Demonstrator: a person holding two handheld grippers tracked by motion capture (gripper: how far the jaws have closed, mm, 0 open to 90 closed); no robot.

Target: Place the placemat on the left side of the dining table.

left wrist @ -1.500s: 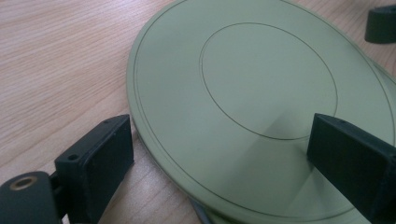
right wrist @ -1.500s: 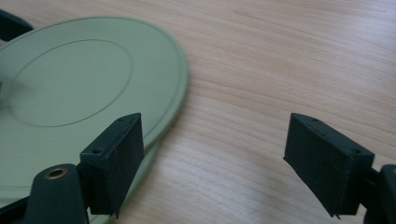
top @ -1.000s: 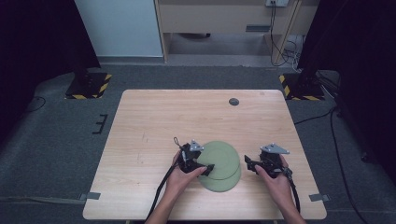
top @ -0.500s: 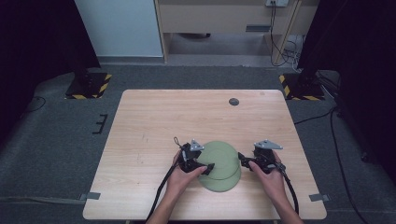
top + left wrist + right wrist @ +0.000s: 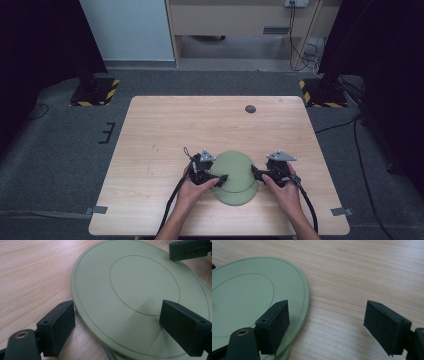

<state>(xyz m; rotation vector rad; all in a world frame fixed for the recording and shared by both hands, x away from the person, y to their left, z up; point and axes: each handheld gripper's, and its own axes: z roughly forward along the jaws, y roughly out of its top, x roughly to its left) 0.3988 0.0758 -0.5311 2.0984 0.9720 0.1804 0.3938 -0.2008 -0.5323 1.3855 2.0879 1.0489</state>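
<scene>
The left tongs (image 5: 117,327) are spread wide astride the near rim of the upper green plate (image 5: 140,295), apparently stacked on another; the right tongs (image 5: 329,327), jaws just closing, gape unpressed over its far edge on the tabletop (image 5: 362,270), presumably to lift it.

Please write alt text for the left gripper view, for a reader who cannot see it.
Two open black fingers straddle the near rim of a green plate on a wooden table. A second plate edge shows beneath it.
</scene>
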